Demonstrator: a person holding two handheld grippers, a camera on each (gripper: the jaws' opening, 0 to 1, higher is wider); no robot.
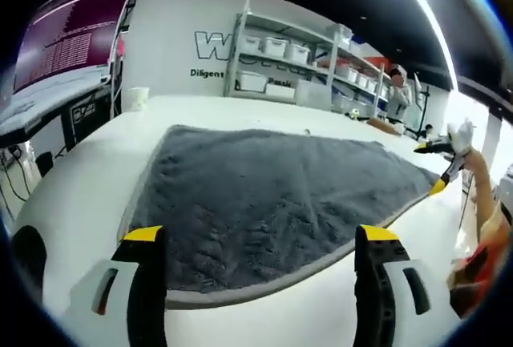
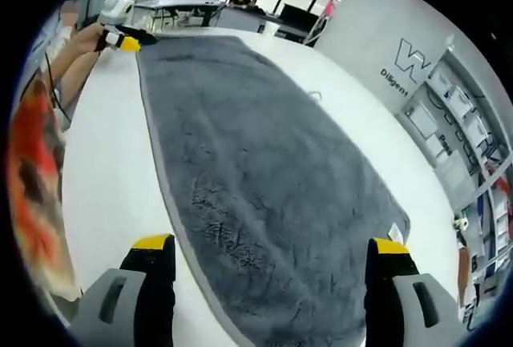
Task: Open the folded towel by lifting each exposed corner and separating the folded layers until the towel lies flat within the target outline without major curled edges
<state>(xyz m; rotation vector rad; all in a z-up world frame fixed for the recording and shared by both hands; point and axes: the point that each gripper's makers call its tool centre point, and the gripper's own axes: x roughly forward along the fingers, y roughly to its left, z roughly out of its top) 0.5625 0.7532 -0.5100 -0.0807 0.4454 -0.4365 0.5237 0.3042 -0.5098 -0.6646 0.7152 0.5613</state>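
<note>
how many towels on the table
1. A grey towel lies spread across the white table, between the left gripper and right gripper. A layer folded beneath could be hidden.

In the right gripper view, the grey towel (image 2: 264, 187) is running out of the frame's bottom between the jaws, so its near edge is hidden. The other gripper (image 2: 128, 40) at the table's (image 2: 104, 171) far edge is showing too small to tell its jaws. In the left gripper view, the shelf bins (image 1: 276, 46) are blurring together.
</note>
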